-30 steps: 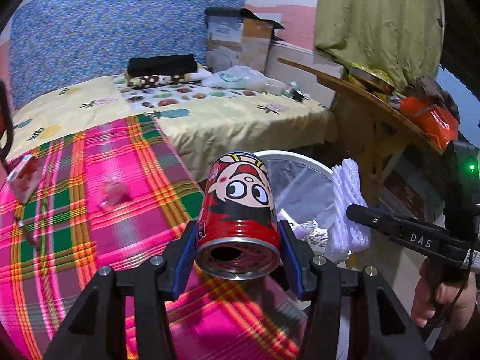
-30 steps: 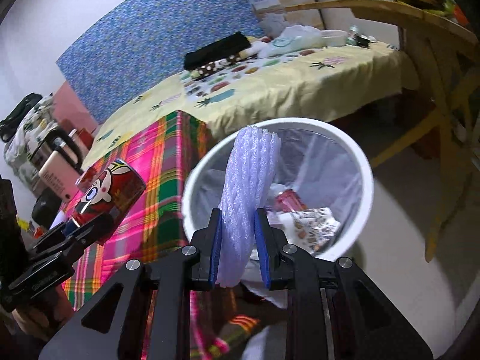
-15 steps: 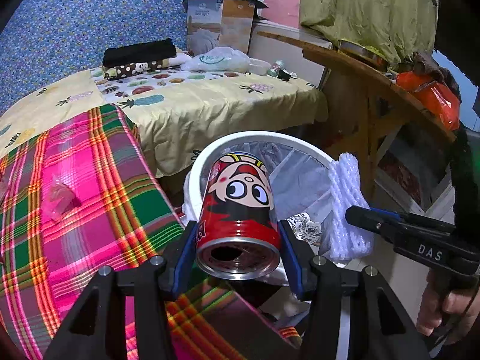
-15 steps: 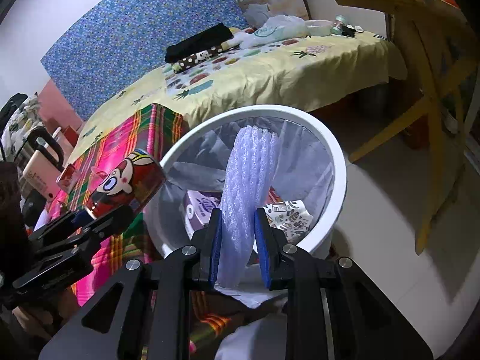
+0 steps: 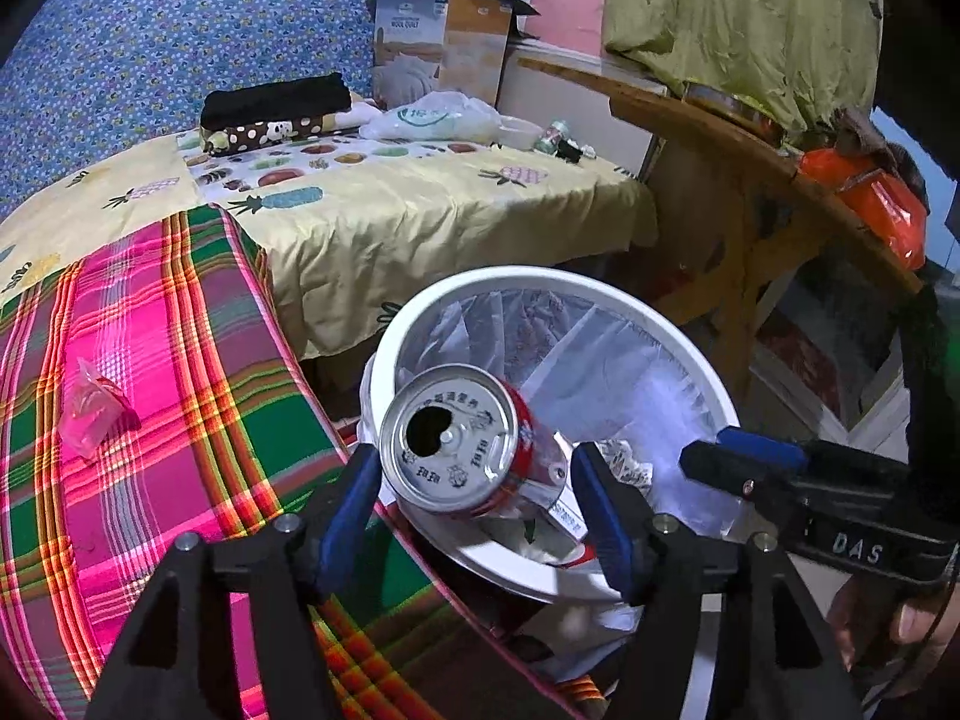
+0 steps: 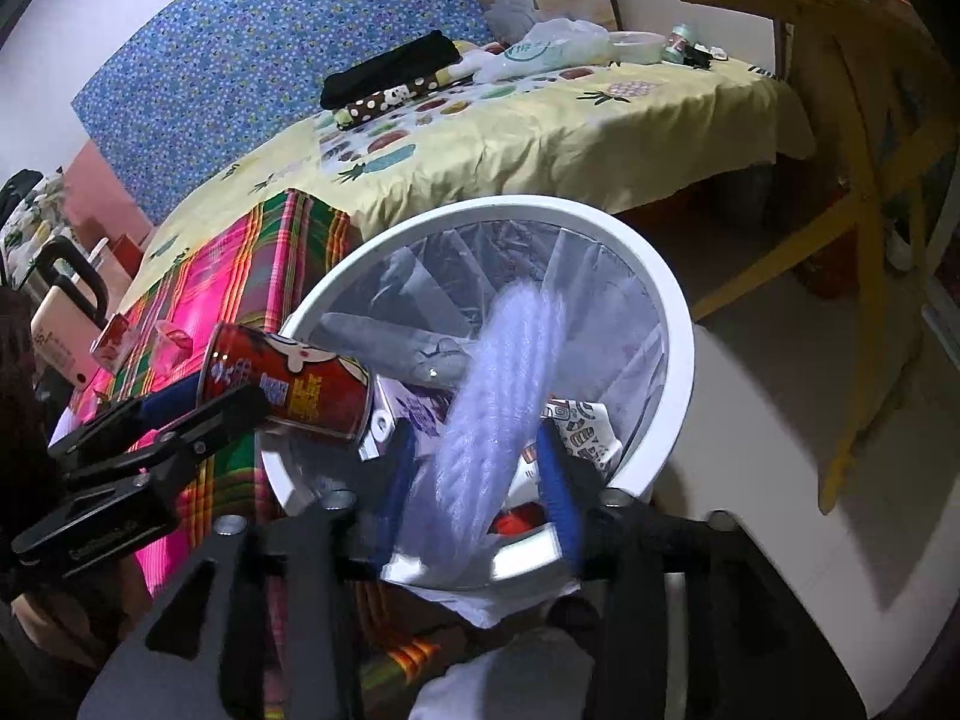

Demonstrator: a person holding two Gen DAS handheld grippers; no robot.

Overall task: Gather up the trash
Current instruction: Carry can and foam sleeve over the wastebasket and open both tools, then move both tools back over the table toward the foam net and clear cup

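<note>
A white bin (image 5: 690, 360) with a clear liner stands beside the bed; it also shows in the right wrist view (image 6: 675, 312). My left gripper (image 5: 480, 498) is open over its near rim, and the red cartoon can (image 5: 462, 444) tips out of the jaws, top end toward me; the can (image 6: 288, 384) hangs over the rim. My right gripper (image 6: 480, 468) is open above the bin, and the white foam net (image 6: 498, 390) falls, blurred, between its spread fingers. Wrappers and a carton lie inside the bin.
A pink plaid blanket (image 5: 150, 420) holds a pink wrapper (image 5: 90, 408). The yellow bedsheet (image 5: 420, 210) carries folded clothes and a plastic bag. A wooden table (image 5: 750, 144) stands right of the bin. A red packet (image 6: 114, 336) lies on the blanket's far side.
Both grippers opened over the bin. The can slipped free and tipped over, its top now facing me. The foam net left the right fingers and is dropping.
</note>
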